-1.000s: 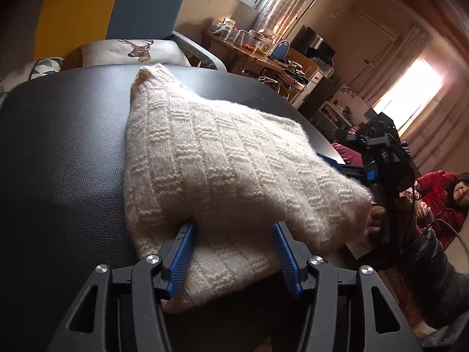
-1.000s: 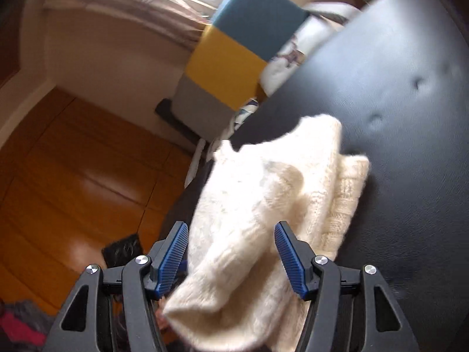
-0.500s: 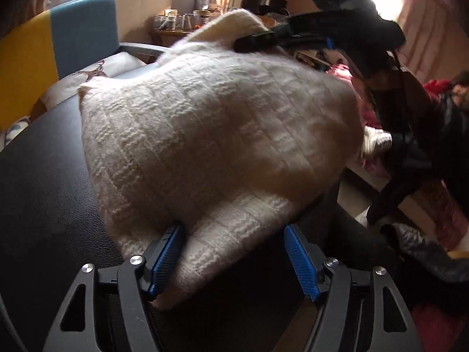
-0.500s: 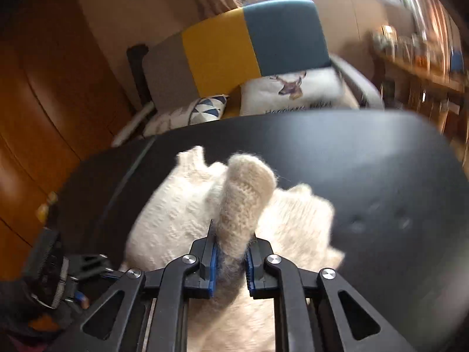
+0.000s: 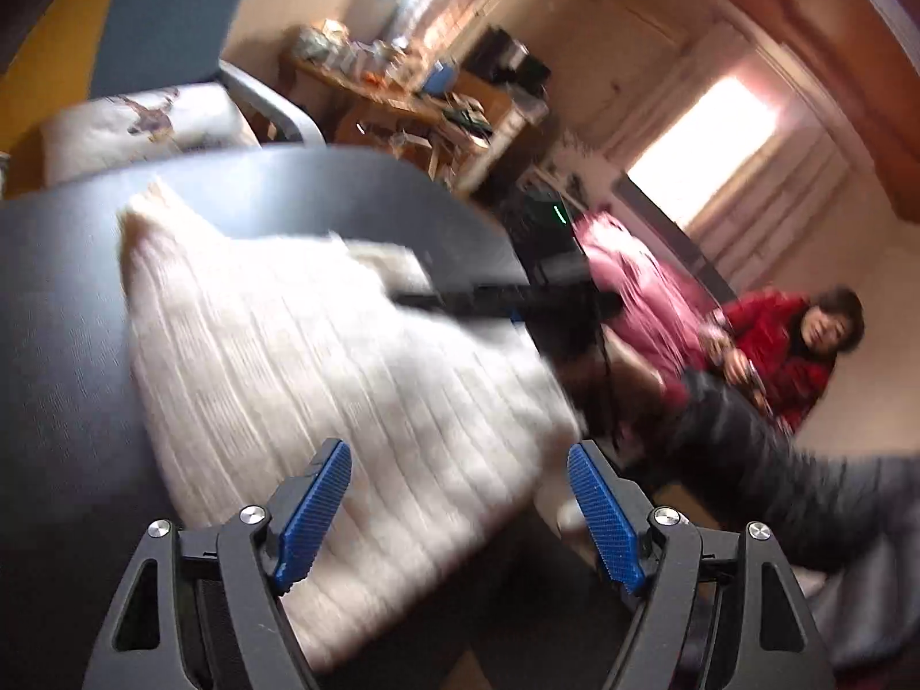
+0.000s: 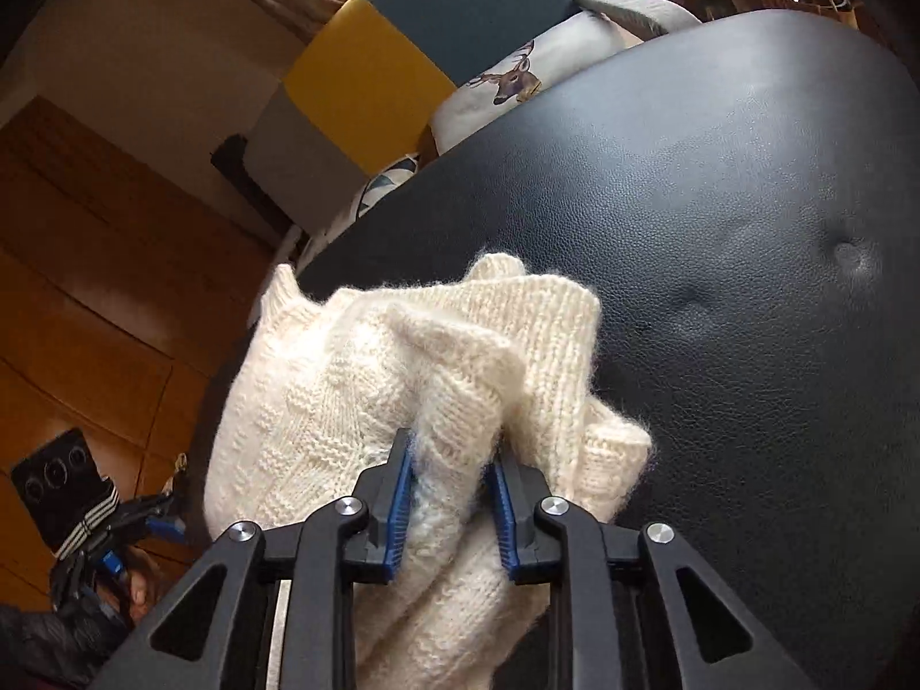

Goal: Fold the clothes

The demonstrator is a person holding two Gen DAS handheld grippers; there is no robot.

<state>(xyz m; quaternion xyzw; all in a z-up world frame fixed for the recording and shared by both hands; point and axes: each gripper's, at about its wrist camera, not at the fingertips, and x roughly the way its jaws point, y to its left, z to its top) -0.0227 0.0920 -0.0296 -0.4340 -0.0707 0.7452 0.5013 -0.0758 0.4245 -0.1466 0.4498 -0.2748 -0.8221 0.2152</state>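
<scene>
Left wrist view: the left gripper [image 5: 460, 494] has its jaws wide apart and holds nothing, with the white sweater [image 5: 322, 379] lying on the black table [image 5: 63, 310] right in front of it, its near edge hanging off the table, and the picture is blurry, so I cannot tell how neat the fold is. Right wrist view: the right gripper [image 6: 451, 497] is pinched tight on a bunched bit of the sweater [image 6: 356, 391], which sits in a lumpy pile near the table [image 6: 747, 230] edge. It looks partly folded, but I think it still needs to be laid flat and let go.
</scene>
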